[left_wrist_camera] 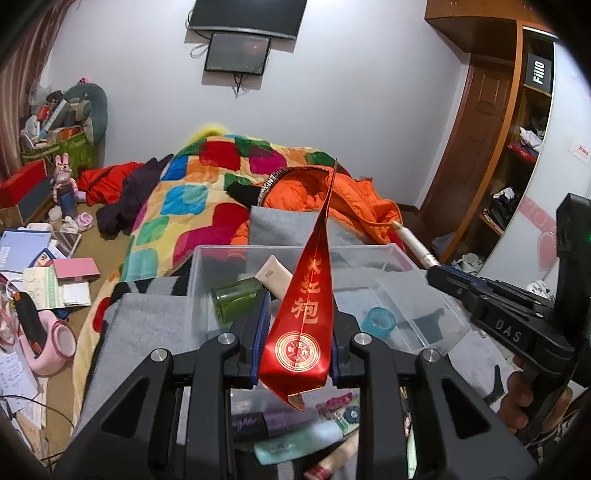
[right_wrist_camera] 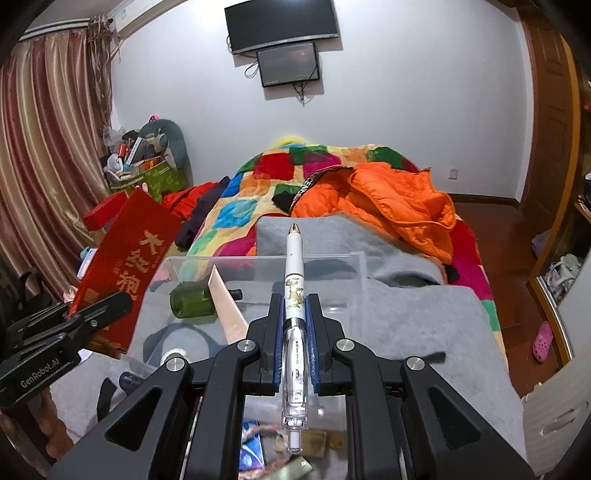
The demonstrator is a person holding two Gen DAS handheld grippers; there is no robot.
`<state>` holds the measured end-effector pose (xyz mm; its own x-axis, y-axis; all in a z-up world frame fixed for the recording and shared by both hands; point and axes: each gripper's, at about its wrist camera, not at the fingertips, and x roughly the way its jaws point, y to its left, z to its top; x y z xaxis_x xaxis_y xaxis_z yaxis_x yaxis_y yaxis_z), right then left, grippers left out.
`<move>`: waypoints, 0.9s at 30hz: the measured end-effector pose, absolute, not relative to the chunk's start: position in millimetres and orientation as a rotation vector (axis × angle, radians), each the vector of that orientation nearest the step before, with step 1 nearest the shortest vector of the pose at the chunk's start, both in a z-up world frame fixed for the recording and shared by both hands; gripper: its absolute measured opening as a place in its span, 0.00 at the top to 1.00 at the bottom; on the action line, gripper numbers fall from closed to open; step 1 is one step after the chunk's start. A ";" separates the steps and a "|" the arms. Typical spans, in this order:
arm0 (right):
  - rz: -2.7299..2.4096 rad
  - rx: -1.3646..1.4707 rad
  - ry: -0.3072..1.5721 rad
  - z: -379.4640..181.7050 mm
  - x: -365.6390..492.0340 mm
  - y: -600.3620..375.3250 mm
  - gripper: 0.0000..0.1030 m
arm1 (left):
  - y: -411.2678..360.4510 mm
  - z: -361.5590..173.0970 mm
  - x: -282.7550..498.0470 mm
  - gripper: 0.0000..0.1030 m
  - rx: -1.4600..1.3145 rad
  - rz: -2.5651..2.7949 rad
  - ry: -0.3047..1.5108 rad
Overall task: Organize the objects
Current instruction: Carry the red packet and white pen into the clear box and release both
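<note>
Red foil tea packet [left_wrist_camera: 301,317] is sitting clamped in the left gripper [left_wrist_camera: 295,328], and the right gripper [right_wrist_camera: 295,321] is pinching a white pen [right_wrist_camera: 294,280], both above the clear plastic bin [left_wrist_camera: 436,325]; thin foil risks slipping, pen rolling past the rim.

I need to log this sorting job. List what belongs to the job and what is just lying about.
Part of the job:
- red packet, held in the left gripper
- pen, held in the right gripper
- clear bin
- green jar and beige tube in the bin

Just lying about:
- orange jacket
- patchwork quilt
- wall screen
</note>
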<state>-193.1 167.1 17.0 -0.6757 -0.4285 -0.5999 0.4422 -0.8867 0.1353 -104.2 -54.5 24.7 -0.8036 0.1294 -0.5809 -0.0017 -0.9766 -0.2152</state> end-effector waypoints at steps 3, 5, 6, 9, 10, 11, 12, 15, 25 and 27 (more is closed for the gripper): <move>-2.463 0.921 0.056 9.5 -205.2 156.6 0.90 | -55.2 17.3 -115.5 0.74 -0.996 2.885 -0.319; -2.436 0.946 0.084 2.3 -211.5 148.9 0.90 | -55.3 10.6 -121.8 0.74 -1.027 2.875 -0.316; -2.432 0.952 0.093 -0.2 -212.3 146.8 0.90 | -55.0 7.8 -124.2 0.74 -1.039 2.872 -0.315; -2.407 0.979 0.119 -9.7 -217.0 138.7 0.90 | -53.9 -0.4 -130.5 0.74 -1.071 2.859 -0.319; -2.397 0.985 0.122 -12.1 -218.0 136.8 0.90 | -53.4 -2.7 -132.4 0.74 -1.081 2.850 -0.324; -2.388 0.989 0.129 -14.5 -218.5 135.0 0.90 | -52.7 -4.7 -134.2 0.74 -1.091 2.843 -0.327; -2.381 0.992 0.136 -16.3 -218.9 133.7 0.90 | -51.9 -6.2 -135.4 0.74 -1.097 2.840 -0.325; -2.366 0.995 0.164 -20.4 -218.2 129.9 0.90 | -49.4 -10.6 -139.3 0.74 -1.119 2.830 -0.312; -2.344 1.033 0.238 -32.6 -216.3 122.8 0.90 | -44.6 -15.6 -140.1 0.74 -1.146 2.801 -0.304; -2.346 1.038 0.239 -33.2 -215.4 123.7 0.90 | -44.5 -14.7 -138.2 0.67 -1.146 2.801 -0.300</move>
